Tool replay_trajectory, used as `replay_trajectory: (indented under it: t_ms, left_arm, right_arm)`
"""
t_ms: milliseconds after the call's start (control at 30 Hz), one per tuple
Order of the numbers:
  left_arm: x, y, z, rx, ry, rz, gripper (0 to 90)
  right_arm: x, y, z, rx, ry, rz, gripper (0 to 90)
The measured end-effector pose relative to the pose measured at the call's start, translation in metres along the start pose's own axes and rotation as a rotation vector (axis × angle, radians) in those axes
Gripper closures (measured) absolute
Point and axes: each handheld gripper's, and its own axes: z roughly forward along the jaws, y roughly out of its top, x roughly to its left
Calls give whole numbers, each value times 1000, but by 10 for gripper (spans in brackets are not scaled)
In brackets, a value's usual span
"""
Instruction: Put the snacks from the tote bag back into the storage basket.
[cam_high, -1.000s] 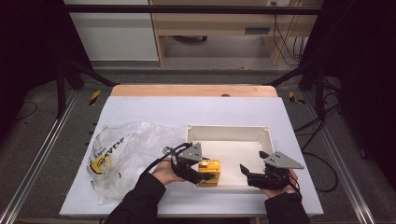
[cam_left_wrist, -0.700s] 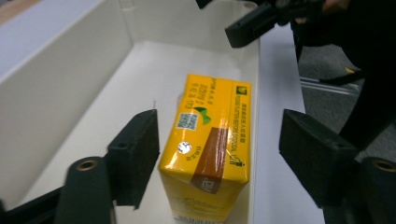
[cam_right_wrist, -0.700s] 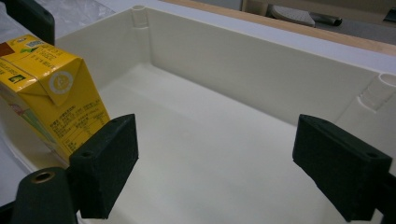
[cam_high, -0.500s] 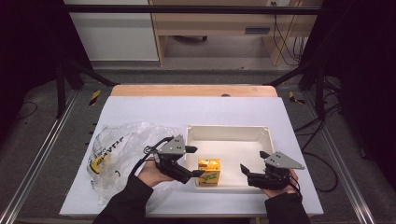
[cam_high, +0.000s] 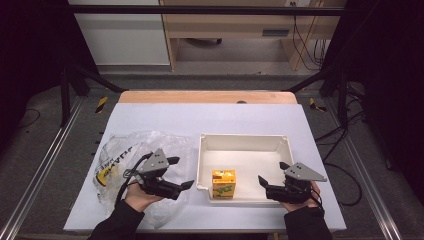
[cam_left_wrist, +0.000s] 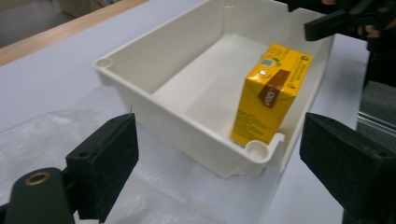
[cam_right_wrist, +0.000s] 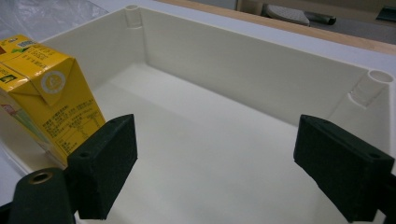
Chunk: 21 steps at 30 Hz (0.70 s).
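Left gripper (cam_high: 181, 173) withdrew, opening, leaving carton (cam_high: 223, 183) standing.

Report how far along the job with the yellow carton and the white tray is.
Done: the yellow drink carton stands upright in the near left corner of the white plastic tray. In hand: nothing. The left gripper has just been opening its jaws, with nothing between them, above the crumpled clear plastic bag. The right gripper waits open at the tray's near right edge. Left: likely fetching more from the bag, though its contents cannot be made out.
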Motion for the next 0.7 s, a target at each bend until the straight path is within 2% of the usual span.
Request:
replay_trajectory:
  t_ms: [33, 133, 333, 567, 700]
  left_arm:
    - [2, -3, -4, -10, 10, -14, 101]
    - [5, -12, -14, -23, 85, -36, 100]
    - [12, -28, -31, -31, 196, -60, 93]
    - [17, -49, -53, -37, 279, -92, 81]
    - [20, -58, -64, -49, 311, -122, 62]
  right_arm:
    - [0, 0, 0, 1, -2, 3, 133]
    - [-1, -1, -1, 0, -7, 3, 130]
    - [-1, -3, -1, 3, -17, 1, 120]
    - [-2, -4, -2, 4, -41, 7, 87]
    - [-2, -4, -2, 4, -51, 14, 79]
